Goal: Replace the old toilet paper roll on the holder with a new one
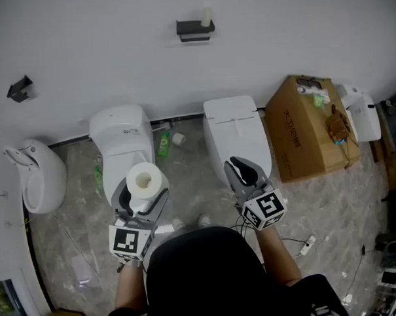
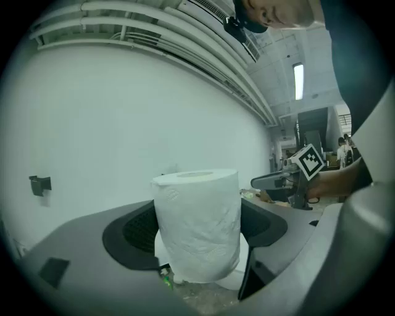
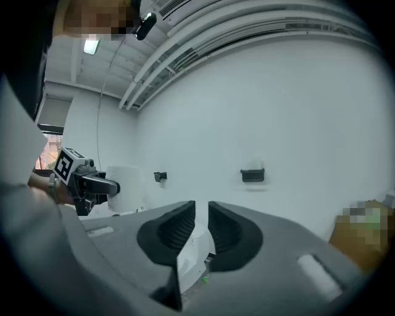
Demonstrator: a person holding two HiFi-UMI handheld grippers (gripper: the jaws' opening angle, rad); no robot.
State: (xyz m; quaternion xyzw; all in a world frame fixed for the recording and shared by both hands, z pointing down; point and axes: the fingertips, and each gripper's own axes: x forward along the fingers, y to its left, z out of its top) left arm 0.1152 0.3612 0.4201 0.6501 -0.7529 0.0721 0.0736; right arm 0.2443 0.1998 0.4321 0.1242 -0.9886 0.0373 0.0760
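Note:
A full white toilet paper roll [image 1: 145,179] stands upright between the pads of my left gripper [image 1: 145,197], which is shut on it and holds it above the left toilet. In the left gripper view the roll [image 2: 197,222] fills the gap between both pads. My right gripper [image 1: 241,165] is shut with nothing in it, level, over the right toilet; its pads [image 3: 179,231] nearly touch. The black holder [image 1: 194,30] is fixed high on the white wall, with a small old roll [image 1: 207,17] standing on its right end. The holder [image 3: 252,175] lies ahead and to the right of the right gripper.
Two white toilets [image 1: 121,134] [image 1: 235,127] stand against the wall, with a urinal [image 1: 40,175] to their left. A cardboard box [image 1: 308,129] sits at the right. A green bottle [image 1: 163,144] and a small roll [image 1: 178,139] lie on the floor between the toilets. Another black fixture [image 1: 20,88] hangs on the wall.

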